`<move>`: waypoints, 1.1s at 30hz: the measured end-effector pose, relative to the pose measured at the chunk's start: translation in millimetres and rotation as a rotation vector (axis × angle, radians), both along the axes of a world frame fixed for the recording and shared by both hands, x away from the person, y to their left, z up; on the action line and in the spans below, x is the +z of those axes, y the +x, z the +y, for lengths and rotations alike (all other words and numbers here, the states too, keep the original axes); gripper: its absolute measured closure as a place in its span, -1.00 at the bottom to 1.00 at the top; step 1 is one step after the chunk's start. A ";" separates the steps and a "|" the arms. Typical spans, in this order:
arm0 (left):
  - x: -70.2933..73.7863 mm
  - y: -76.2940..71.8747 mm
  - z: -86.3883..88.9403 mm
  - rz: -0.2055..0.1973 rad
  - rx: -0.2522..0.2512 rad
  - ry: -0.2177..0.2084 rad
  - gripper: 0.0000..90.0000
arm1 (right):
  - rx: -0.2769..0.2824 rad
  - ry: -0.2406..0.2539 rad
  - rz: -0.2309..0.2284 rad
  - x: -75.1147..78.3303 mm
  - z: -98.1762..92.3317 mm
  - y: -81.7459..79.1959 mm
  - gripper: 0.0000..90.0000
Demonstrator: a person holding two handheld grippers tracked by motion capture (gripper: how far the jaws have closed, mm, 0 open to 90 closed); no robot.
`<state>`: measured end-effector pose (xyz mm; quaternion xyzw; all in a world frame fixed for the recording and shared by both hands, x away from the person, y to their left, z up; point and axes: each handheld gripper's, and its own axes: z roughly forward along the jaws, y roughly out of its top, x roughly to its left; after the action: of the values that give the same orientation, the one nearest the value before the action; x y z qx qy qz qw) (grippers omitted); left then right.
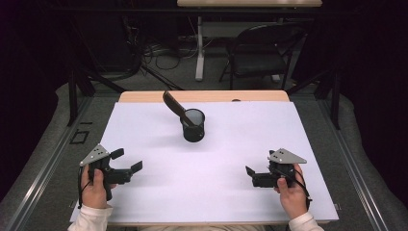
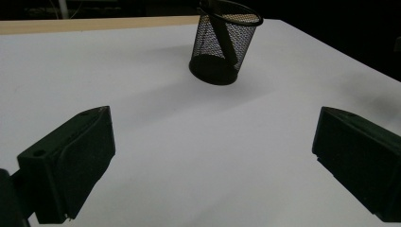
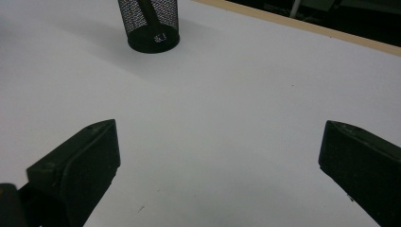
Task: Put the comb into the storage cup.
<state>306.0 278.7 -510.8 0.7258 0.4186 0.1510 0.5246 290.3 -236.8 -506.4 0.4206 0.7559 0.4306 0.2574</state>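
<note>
Since nobody gave me a task line, I'm guessing from the layout. My left gripper (image 1: 126,161) sits near the front left of the white table (image 1: 231,187), jaws spread wide with nothing between them, and my right gripper (image 1: 251,173) mirrors it at front right, also released and empty. Both gripper views look across bare tabletop toward the black mesh cup (image 1: 193,125), which stands upright toward the back middle, well apart from both grippers.

There's a dark flat tool (image 1: 173,105) already in the cup, leaning up and out over the rim toward the back left. Can't tell exactly what it is, maybe a spatula or shoehorn-type thing.

So my read: if the job was dropping that thing in the cup, it looks done and I'm parked. If it's pulling it out, nothing's started yet. Honestly could be either.
</note>
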 end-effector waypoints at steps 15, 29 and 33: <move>-10.9 -1.4 -1.9 -0.033 -0.027 0.027 -0.99 | 0.000 0.010 0.025 -16.5 -0.1 1.6 -1.00; -17.3 -0.1 -0.4 -0.025 -0.026 0.020 -0.99 | -0.017 0.010 0.029 -23.9 -4.7 3.4 -1.00; -17.7 0.4 -0.4 -0.025 -0.025 0.025 -0.99 | -0.024 0.012 0.030 -24.7 -6.8 3.7 -1.00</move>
<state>306.4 278.3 -528.5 0.7355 0.4010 0.1587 0.5226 294.0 -243.6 -531.1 0.4378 0.7520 0.4254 0.2488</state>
